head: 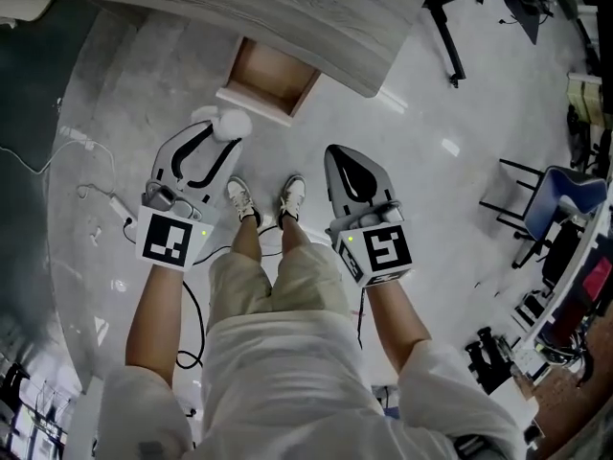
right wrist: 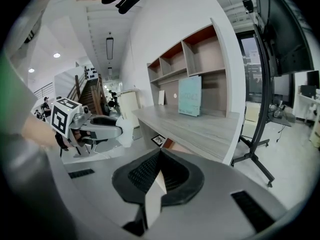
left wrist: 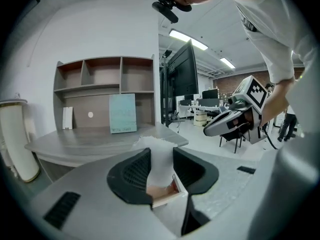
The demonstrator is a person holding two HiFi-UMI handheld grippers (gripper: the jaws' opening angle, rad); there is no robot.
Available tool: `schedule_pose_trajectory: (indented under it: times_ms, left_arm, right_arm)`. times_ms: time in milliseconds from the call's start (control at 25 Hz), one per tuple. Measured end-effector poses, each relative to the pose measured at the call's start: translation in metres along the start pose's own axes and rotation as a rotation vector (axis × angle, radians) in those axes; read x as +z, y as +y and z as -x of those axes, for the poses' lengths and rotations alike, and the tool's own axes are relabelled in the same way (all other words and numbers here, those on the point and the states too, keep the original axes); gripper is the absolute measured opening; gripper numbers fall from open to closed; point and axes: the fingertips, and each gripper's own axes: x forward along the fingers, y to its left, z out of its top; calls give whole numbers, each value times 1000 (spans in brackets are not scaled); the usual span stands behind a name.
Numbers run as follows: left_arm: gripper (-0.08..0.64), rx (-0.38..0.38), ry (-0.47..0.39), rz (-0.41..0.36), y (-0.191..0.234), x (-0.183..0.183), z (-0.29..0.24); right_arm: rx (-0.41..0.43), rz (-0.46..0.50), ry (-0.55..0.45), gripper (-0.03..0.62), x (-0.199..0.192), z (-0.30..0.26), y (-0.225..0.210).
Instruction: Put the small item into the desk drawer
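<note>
left tongs (head: 222,130) grasp white wad (left wrist: 161,156) just short of open drawer (head: 271,73), lined up to drop | right tongs (right wrist: 159,170) clenched empty, near drawer, likely keeping clear

Back of the drawer (head: 271,77) hidden under the table (head: 287,17) top. In the left gripper view only one corner of it shows, the rest behind the left tool (left wrist: 161,153). Crumpled white item (left wrist: 159,159) clamped there, lower part masked by the pads; kind not tellable. Print on the teal board (left wrist: 123,113) too small to read. A small framed thing (right wrist: 158,140) below the table edge, too small to identify.
</note>
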Motion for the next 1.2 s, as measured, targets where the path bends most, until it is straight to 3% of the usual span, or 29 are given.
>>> schedule_pose_trajectory:
  times_ms: [560, 760, 920, 1200]
  left_arm:
    - [143, -130, 180, -165, -22, -72, -64]
    - [142, -222, 329, -394, -34, -108, -83]
    - [141, -282, 411, -473, -37, -128, -97]
    - [141, -315, 489, -567, -32, -152, -120]
  right_arm:
    - [-3, -50, 25, -2, -46, -11, -15]
    - [-9, -57, 30, -2, -51, -9, -18]
    - [-11, -55, 32, -2, -52, -10, -23]
    - [-13, -56, 45, -2, -59, -10, -26]
